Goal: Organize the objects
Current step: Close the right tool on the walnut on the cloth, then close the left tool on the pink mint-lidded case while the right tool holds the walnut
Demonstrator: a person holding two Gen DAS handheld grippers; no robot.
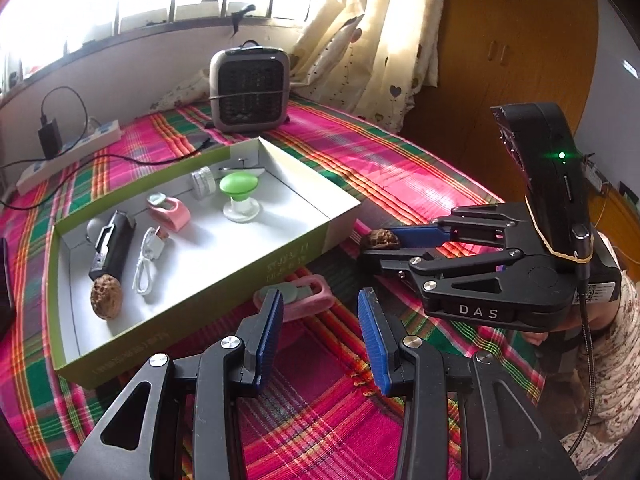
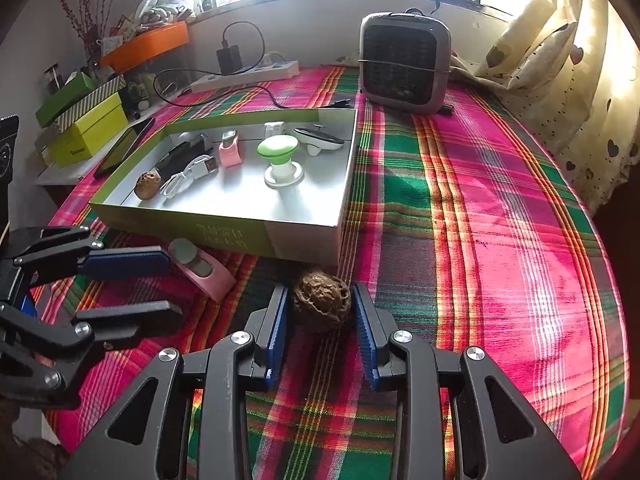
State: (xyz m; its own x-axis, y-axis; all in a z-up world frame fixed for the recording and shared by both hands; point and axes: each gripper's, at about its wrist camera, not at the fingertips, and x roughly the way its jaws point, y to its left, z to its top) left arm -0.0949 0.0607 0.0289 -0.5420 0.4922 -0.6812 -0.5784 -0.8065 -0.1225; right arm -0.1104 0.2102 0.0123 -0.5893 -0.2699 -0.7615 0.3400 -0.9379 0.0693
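Observation:
My right gripper is shut on a brown walnut, which sits between its blue pads just in front of the box's near corner. From the left wrist view that walnut shows at the tip of the right gripper. My left gripper stands open with nothing between its pads. A pink clip lies on the cloth just past its left fingertip, against the box's front wall. The green-sided box holds a second walnut, a white cable, a black device, another pink clip and a green-topped knob.
A grey fan heater stands at the back of the plaid cloth. A white power strip with a black charger and cable lies behind the box. Stacked green boxes and a dark tablet are at the left. A curtain hangs at the right.

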